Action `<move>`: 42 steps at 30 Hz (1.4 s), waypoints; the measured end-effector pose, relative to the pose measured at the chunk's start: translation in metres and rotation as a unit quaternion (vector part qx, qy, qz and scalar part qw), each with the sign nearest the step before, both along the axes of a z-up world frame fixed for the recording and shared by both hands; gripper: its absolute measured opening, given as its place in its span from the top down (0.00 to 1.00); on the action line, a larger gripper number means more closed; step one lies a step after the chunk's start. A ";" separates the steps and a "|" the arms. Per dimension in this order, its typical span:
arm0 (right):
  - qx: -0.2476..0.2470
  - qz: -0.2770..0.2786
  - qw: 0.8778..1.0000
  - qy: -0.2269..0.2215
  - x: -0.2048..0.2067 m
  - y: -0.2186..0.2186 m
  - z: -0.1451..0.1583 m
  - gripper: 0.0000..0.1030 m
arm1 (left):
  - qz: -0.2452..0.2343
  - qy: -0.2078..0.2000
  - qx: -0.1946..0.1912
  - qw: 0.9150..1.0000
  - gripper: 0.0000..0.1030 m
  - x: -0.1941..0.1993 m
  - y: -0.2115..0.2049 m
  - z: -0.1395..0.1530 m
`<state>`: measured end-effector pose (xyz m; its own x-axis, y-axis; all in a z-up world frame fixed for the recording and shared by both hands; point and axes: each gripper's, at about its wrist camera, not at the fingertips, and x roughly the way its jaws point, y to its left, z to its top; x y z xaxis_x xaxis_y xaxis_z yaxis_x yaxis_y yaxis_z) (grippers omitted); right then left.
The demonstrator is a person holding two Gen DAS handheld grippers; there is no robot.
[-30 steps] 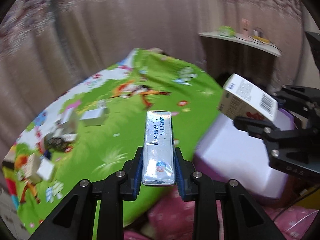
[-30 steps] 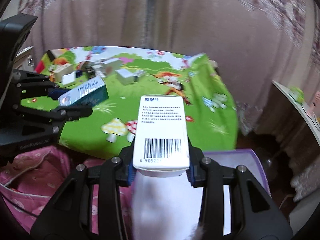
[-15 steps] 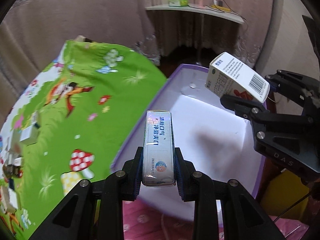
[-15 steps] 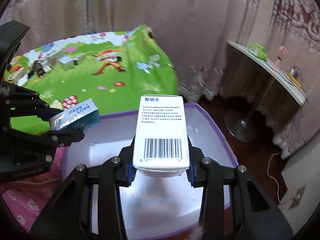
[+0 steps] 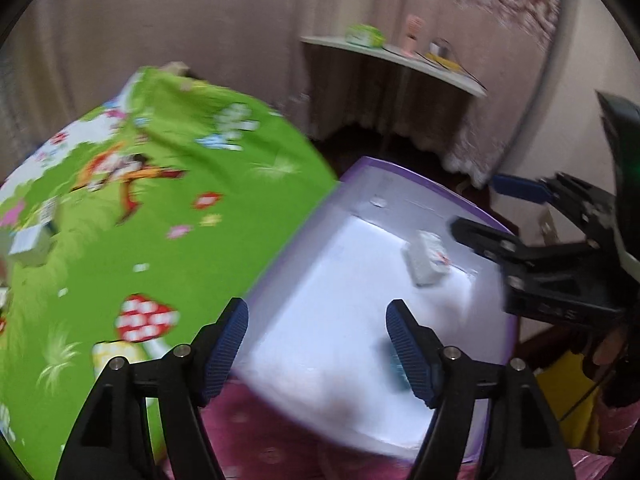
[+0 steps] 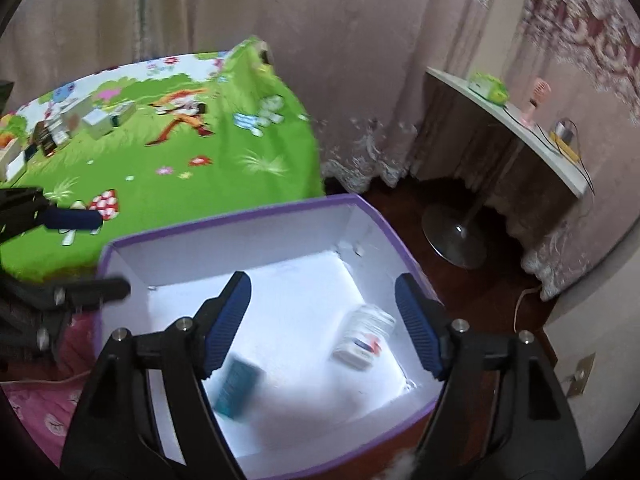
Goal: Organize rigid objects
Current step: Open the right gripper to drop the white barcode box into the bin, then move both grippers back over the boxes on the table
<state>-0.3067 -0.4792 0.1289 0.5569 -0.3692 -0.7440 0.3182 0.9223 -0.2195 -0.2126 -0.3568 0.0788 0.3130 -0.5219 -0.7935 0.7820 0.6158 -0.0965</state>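
While opening, each hand-held gripper, left (image 5: 317, 344) and right (image 6: 323, 320), holds nothing.

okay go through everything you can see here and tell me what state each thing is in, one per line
left gripper: jaws opening, nothing between them
right gripper: jaws opening, nothing between them
purple box: no lid on, two items inside
white carton: lying on the box floor
teal box: inside the purple box, blurred
small boxes: on the green mat
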 end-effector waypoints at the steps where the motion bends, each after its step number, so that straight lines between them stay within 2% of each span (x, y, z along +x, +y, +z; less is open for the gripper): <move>1: -0.004 0.017 1.000 0.000 0.005 0.010 0.002 0.24 | 0.021 -0.010 0.001 1.000 0.30 0.009 0.013 0.000; 3: -0.013 0.055 0.998 0.004 0.016 0.033 0.002 0.23 | 0.060 -0.026 0.007 0.998 0.30 0.025 0.039 -0.002; 7: -0.012 0.129 0.991 0.023 0.038 0.082 -0.005 0.21 | 0.156 -0.048 0.018 0.986 0.30 0.048 0.114 -0.004; 11: -0.004 0.213 0.976 0.041 0.065 0.141 -0.016 0.21 | 0.246 -0.060 0.024 0.967 0.26 0.063 0.190 -0.017; 14: -0.011 0.256 0.965 0.055 0.087 0.178 -0.027 0.21 | 0.311 -0.058 0.032 0.948 0.25 0.074 0.246 -0.033; 17: -0.014 0.295 0.953 0.069 0.115 0.215 -0.042 0.21 | 0.379 -0.049 0.039 0.923 0.25 0.086 0.302 -0.047; 20: 0.001 0.327 0.941 0.088 0.153 0.250 -0.061 0.21 | 0.427 -0.049 0.038 0.902 0.25 0.096 0.340 -0.050; 21: 0.005 0.329 0.940 0.094 0.162 0.256 -0.066 0.21 | 0.450 -0.050 0.037 0.891 0.25 0.102 0.356 -0.050; 23: 0.021 0.339 0.935 0.105 0.186 0.272 -0.078 0.21 | 0.476 -0.044 0.032 0.878 0.25 0.110 0.372 -0.051; 25: 0.031 0.344 0.932 0.108 0.210 0.289 -0.092 0.21 | 0.507 -0.033 0.021 0.861 0.25 0.120 0.385 -0.053; 28: 0.052 0.330 0.939 0.078 0.231 0.301 -0.096 0.19 | 0.542 -0.006 0.002 0.840 0.25 0.140 0.390 -0.059; 29: 0.058 0.324 0.941 0.073 0.236 0.303 -0.098 0.17 | 0.548 -0.004 0.002 0.836 0.25 0.144 0.387 -0.060; 33: 0.101 0.290 0.950 0.052 0.253 0.300 -0.108 0.09 | 0.575 -0.006 0.017 0.818 0.25 0.179 0.371 -0.065; 36: 0.107 0.291 0.949 0.059 0.261 0.299 -0.109 0.04 | 0.609 0.000 0.029 0.793 0.22 0.206 0.368 -0.070; 39: 0.106 0.286 0.950 0.061 0.263 0.300 -0.110 0.01 | 0.634 0.006 0.043 0.772 0.22 0.226 0.368 -0.071; 42: 0.106 0.286 0.950 0.060 0.262 0.300 -0.110 0.01 | 0.647 0.005 0.066 0.759 0.16 0.244 0.367 -0.075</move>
